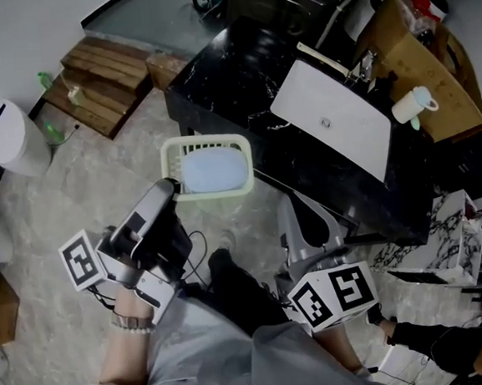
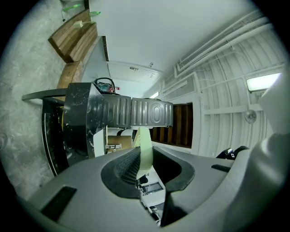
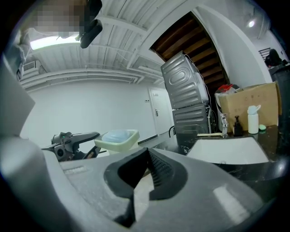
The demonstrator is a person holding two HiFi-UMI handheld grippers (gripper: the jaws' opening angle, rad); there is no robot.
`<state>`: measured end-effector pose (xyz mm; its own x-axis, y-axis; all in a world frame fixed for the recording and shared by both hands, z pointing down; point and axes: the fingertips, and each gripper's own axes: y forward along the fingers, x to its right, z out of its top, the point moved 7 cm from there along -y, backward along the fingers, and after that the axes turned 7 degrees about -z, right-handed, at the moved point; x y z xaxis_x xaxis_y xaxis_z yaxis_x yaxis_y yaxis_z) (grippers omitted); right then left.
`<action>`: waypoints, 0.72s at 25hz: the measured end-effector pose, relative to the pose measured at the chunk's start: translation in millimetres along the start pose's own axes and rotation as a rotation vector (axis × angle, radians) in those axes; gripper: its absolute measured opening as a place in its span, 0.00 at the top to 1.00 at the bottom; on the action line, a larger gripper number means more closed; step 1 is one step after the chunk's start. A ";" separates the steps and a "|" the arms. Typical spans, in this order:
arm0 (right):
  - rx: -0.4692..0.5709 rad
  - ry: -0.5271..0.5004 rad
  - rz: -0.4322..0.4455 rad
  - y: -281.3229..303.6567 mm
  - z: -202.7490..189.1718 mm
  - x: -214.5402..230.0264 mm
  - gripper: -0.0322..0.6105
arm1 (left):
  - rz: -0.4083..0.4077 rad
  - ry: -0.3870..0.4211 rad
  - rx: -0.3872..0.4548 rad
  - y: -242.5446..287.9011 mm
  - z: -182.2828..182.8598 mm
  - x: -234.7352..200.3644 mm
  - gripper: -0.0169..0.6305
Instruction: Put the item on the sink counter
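Black marble sink counter point(image 1: 240, 87) stands on pale stone floor point(image 1: 98, 183)

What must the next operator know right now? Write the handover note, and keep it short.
Left gripper: shut on the rim of the pale green plastic basket, which hangs in the air above the floor. A light blue rounded item lies inside it.
Right gripper: shut, empty.
Black marble sink counter with its white rectangular sink: beyond the basket, which is not on it.
Done: basket picked up.
Left: carry it over, set it on bare counter, release.
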<state>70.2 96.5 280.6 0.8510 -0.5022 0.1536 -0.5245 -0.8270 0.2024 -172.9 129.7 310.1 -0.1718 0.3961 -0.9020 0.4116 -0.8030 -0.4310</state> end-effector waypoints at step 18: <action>-0.001 -0.026 0.035 118.6 54.9 81.7 0.95 | -0.006 0.010 0.028 127.1 54.1 -47.0 0.84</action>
<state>79.0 -56.4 264.1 0.8325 -0.5373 0.1352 -0.5541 -0.8085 0.1985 -161.0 -15.0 296.3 -0.1649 0.4052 -0.8992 0.3854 -0.8128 -0.4369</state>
